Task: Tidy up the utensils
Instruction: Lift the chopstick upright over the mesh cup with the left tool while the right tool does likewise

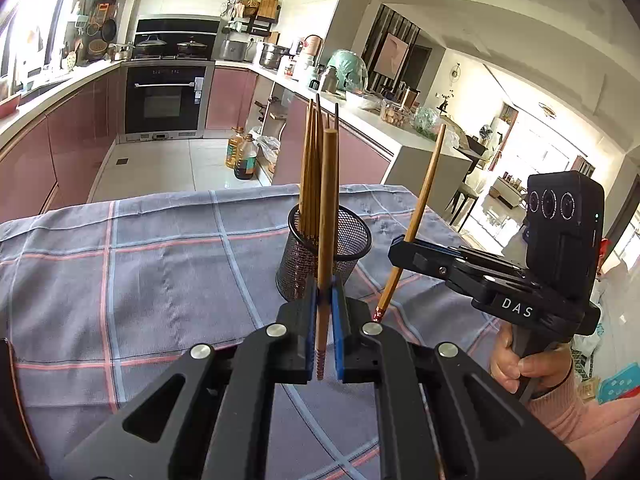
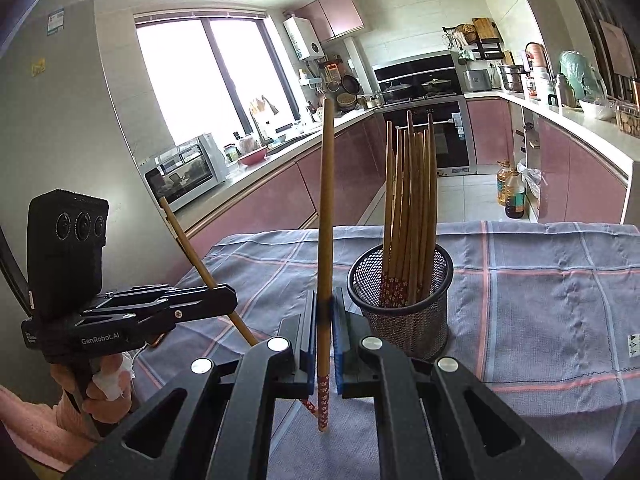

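A black mesh cup [image 1: 304, 256] stands upright on the checked tablecloth [image 1: 140, 260] and holds several brown chopsticks [image 1: 310, 168], tips up. My left gripper [image 1: 323, 288] is just in front of the cup, shut on one chopstick [image 1: 329, 200] that stands nearly upright. To the right of the cup, my right gripper [image 1: 394, 250] is shut on a second chopstick [image 1: 428, 184] that leans to the right. The right wrist view shows the right gripper [image 2: 325, 300] clamping its chopstick [image 2: 326, 200] just left of the cup [image 2: 400, 300]. The left gripper [image 2: 230, 298] holds its slanted chopstick [image 2: 188, 244] further left.
The cloth-covered table ends just beyond the cup, with tiled kitchen floor behind it. Two oil bottles [image 1: 244, 156] stand on the floor by the pink cabinets. A tall fridge [image 2: 60, 120] stands close on the left. A hand in a pink sleeve [image 1: 524, 364] grips the right handle.
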Motion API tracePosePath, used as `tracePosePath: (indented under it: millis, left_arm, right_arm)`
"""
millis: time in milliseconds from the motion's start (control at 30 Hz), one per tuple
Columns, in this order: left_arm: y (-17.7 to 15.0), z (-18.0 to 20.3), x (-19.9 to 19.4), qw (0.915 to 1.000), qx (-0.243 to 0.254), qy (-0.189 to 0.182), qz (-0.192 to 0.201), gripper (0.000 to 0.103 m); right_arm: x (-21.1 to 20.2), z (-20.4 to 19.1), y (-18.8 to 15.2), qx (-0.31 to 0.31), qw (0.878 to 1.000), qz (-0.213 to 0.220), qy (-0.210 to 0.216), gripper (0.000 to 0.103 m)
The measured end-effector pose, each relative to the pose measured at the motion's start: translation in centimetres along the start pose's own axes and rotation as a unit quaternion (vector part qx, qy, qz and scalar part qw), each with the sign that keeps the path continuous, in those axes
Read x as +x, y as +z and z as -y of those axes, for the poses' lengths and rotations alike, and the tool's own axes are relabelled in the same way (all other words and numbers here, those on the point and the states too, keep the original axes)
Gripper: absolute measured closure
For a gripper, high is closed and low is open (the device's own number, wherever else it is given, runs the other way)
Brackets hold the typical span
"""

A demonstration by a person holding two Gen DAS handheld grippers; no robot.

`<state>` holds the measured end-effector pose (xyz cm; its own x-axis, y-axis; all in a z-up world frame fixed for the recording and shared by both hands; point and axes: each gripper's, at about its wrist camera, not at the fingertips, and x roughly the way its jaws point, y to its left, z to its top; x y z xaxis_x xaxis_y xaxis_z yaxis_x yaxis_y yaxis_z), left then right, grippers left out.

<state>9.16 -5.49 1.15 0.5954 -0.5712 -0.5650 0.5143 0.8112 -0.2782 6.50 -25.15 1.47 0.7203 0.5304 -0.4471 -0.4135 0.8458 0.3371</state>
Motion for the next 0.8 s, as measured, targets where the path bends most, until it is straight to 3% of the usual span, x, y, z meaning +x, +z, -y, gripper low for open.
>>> tracePosePath:
  millis: [800]
  left_arm:
    - [1.5,1.4,-0.1,0.9995,0.024,0.005,0.021,0.095]
  right_arm:
    - [-1.2,0.1,1.6,-0.014,1.000,0.024,-0.010,0.097]
